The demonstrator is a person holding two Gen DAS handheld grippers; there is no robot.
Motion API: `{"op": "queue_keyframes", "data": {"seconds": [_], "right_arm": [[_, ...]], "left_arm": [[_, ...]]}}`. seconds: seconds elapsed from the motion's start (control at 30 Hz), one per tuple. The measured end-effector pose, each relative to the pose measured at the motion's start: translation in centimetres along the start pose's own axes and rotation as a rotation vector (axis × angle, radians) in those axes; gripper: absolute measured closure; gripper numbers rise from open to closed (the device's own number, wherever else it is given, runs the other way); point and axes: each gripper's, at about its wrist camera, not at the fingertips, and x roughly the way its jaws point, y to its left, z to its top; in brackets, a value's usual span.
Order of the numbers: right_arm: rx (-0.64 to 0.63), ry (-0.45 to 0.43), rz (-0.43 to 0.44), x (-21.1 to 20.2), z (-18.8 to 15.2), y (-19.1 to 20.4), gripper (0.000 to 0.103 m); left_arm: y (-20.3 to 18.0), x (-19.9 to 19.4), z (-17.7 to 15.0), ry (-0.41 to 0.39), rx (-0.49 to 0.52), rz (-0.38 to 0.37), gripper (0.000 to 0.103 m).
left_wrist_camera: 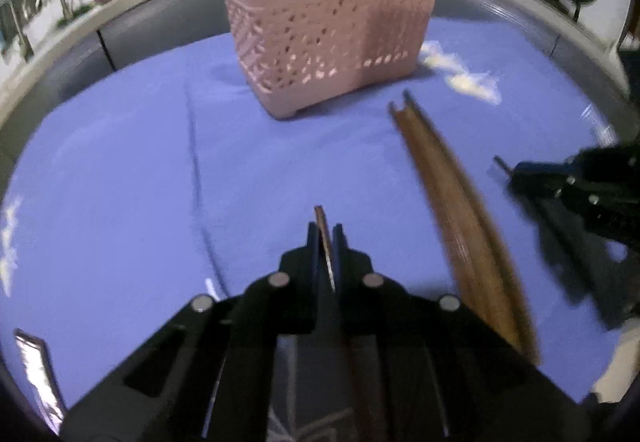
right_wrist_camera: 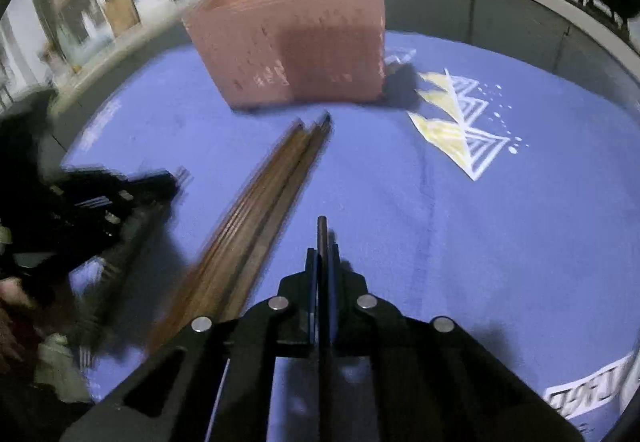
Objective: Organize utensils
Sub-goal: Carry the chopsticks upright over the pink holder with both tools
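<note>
We have a chopstick apiece! Our left gripper [left_wrist_camera: 327,238] has its fingers pinching one brown chopstick [left_wrist_camera: 325,238], tip poking out just past them, and our right gripper [right_wrist_camera: 322,258] is pinching a darker chopstick [right_wrist_camera: 322,238] the same way.

Between the two grippers, the remaining brown chopsticks [left_wrist_camera: 452,209] lie bunched on the blue cloth [left_wrist_camera: 140,169], tips pointing toward the pink perforated basket [left_wrist_camera: 328,37], which already has a couple of sticks standing in it.

How will these handle? We judge them light, stiff and smooth: thin enough to swivel or slip in a narrow pinch, so a hold nearer the middle would likely keep one from tipping on the way into the basket. As it is, we hold each near one end.

The surface is covered by that blue cloth, creased, with white and yellow printed triangles [right_wrist_camera: 460,121] on the right. Behind, a pale ledge carries blurred clutter we cannot make out.
</note>
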Motion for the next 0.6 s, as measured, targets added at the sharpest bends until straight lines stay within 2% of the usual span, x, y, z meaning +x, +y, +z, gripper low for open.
{"op": "queue_keyframes", "data": {"seconds": [0.1,0.2,0.37,0.6], "right_arm": [[0.004,-0.129,0.077,-3.4,0.3,0.8,0.098],[-0.003,-0.218,0.107,-5.8,0.6,1.3,0.098],[-0.015,-0.374,0.139,-9.5,1.6,2.3,0.098],[-0.021,-0.509,0.14,-12.7,4.1,3.9,0.098]], "left_arm": [[0.7,-2.7,0.6,-0.069,-0.037,-0.081,0.098],[0.9,-6.0,1.6,-0.153,-0.048,-0.13,0.098],[0.9,-10.3,2.7,-0.268,-0.046,-0.154,0.098],[1.5,-14.2,4.8,-0.371,-0.055,-0.164,0.098]]}}
